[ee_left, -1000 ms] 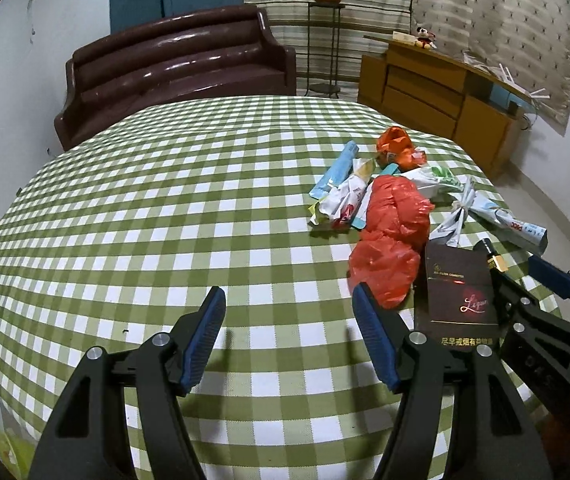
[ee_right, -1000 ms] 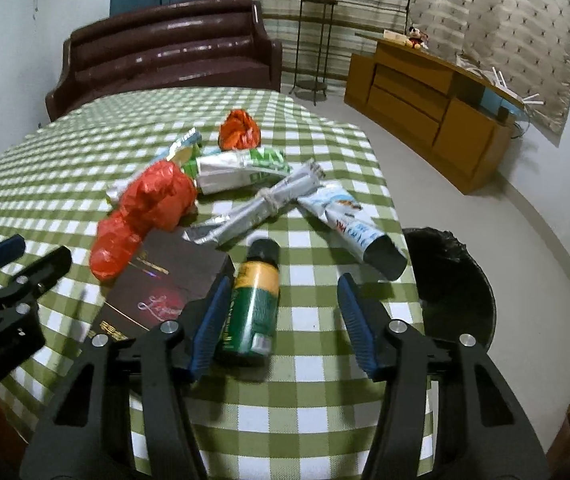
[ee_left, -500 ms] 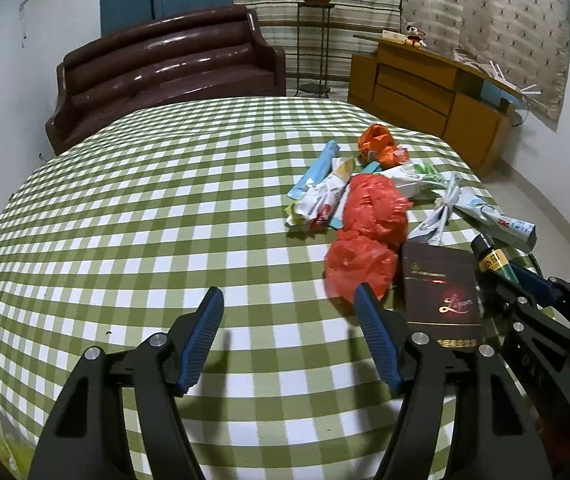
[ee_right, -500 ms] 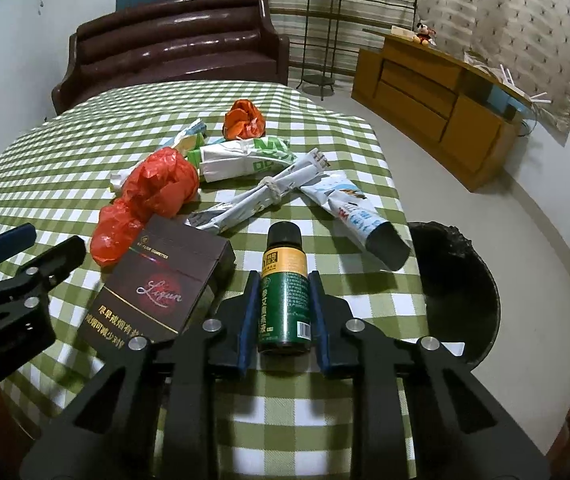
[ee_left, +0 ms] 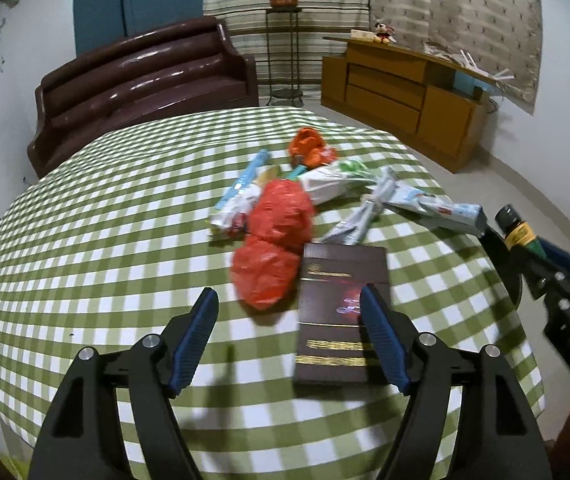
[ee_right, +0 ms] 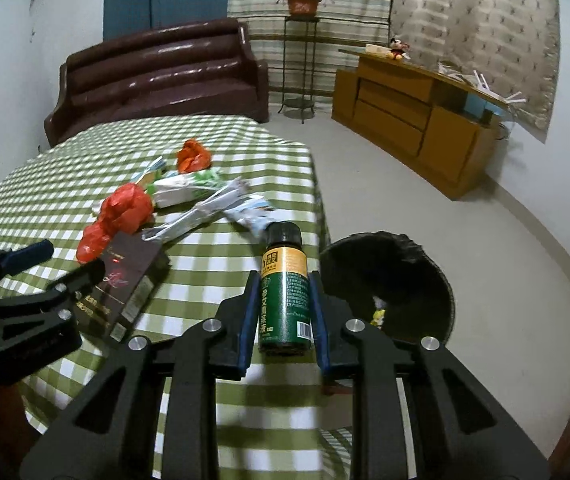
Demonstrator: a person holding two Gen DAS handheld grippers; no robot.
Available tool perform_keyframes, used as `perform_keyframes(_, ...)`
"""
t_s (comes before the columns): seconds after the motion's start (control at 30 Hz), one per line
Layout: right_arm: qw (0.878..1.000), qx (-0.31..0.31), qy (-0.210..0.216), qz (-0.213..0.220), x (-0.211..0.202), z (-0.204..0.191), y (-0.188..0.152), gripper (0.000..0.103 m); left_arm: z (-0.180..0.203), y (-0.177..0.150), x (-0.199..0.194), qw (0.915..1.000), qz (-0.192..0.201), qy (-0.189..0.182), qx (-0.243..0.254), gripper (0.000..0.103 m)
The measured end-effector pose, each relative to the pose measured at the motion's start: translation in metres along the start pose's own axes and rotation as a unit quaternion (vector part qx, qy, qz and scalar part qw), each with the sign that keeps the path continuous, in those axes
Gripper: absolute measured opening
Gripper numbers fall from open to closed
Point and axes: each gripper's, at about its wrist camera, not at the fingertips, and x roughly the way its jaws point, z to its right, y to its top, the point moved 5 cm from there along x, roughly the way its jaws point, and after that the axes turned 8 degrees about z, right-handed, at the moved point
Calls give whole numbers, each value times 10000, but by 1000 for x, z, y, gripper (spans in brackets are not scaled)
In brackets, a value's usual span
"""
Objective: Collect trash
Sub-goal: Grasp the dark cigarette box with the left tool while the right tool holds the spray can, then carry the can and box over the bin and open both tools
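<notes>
My right gripper (ee_right: 283, 280) is shut on a small green bottle (ee_right: 285, 292) with a black cap and a yellow band, lifted above the table's right edge beside the black trash bin (ee_right: 413, 276). The bottle (ee_left: 519, 232) also shows at the right of the left wrist view. My left gripper (ee_left: 289, 300) hangs over the near side of the table with its jaws opening and nothing pressed between them. Its right pad overlaps a dark brown box (ee_left: 341, 292) with gold lettering. A red plastic bag (ee_left: 277, 236) lies just left of the box (ee_right: 129, 276).
Farther back on the green-checked tablecloth (ee_left: 85, 240) lie white wrappers (ee_left: 333, 180), a twisted foil strip (ee_left: 361, 216), a tube (ee_left: 441, 210) and an orange crumpled bag (ee_left: 311, 148). A brown sofa (ee_left: 145, 84) stands behind the table, a wooden cabinet (ee_right: 417, 120) at the right wall.
My right gripper closed on the green bottle and lifted it toward the bin. My left gripper moved right toward the brown box and its jaws widened.
</notes>
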Motion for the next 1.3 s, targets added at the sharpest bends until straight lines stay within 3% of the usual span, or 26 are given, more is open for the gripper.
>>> perform_keyframes(0.6,9997,224,113,-62,4,19,-5,23,40,-16,17,9989,-151,1,434,74)
perform_keyframes(0.77,9997,218,108,-75,5,21,-8,23,44,-21,20,9983,-209,-16,540,55)
perform_keyframes(1.3,9993,296,-128,196,-5,37,5,23,55,2,-9,9979,343,-296,472,55)
